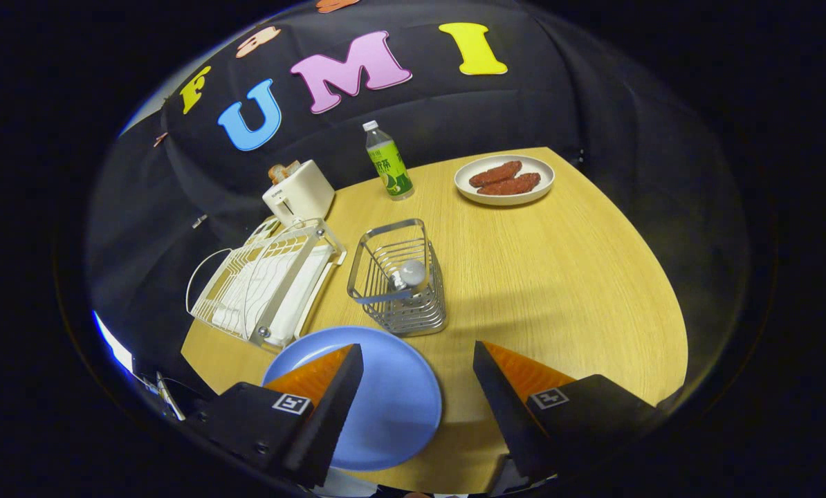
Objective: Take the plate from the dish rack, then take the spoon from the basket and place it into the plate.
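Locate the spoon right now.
In the gripper view the spoon stands inside the wire basket, beyond the open gripper, between the dish rack and bare table, behind the blue plate.

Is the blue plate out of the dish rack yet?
Out. The blue plate lies flat on the table, beside the dish rack, under the open gripper.

Spoon (407,275) in basket (399,280), behind plate (392,401)
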### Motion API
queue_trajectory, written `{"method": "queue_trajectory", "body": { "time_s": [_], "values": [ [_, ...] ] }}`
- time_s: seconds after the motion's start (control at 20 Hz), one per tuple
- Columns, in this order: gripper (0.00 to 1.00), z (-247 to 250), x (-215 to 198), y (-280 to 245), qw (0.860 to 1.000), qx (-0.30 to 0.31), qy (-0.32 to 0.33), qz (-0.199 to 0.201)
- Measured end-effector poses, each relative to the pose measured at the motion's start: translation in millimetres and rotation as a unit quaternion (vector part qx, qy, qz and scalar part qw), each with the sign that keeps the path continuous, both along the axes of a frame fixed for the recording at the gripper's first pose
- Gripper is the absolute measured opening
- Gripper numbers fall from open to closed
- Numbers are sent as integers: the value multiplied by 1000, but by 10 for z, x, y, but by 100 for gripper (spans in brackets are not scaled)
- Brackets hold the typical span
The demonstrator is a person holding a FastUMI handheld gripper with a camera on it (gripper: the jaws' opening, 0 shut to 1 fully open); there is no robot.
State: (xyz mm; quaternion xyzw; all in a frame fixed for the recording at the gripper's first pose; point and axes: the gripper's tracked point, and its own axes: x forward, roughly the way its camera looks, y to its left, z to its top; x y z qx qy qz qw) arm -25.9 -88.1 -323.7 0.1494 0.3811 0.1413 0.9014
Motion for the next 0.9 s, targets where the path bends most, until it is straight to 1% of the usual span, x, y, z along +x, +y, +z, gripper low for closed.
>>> {"method": "queue_trajectory", "body": {
  "time_s": [0.25, 0.5, 0.75, 0.8, 0.85, 0.9],
  "values": [
    [99, 306, 163, -6, 996, -8, -88, 21],
    [98, 461, 480, 91, 981, -30, -184, 45],
    [98, 332, 680, 168, 971, -56, -224, 65],
    [96, 285, 717, 188, 970, -61, -225, 70],
    [85, 227, 739, 195, 969, -67, -225, 72],
    [78, 202, 771, 200, 969, -69, -227, 74]
  ]
}}
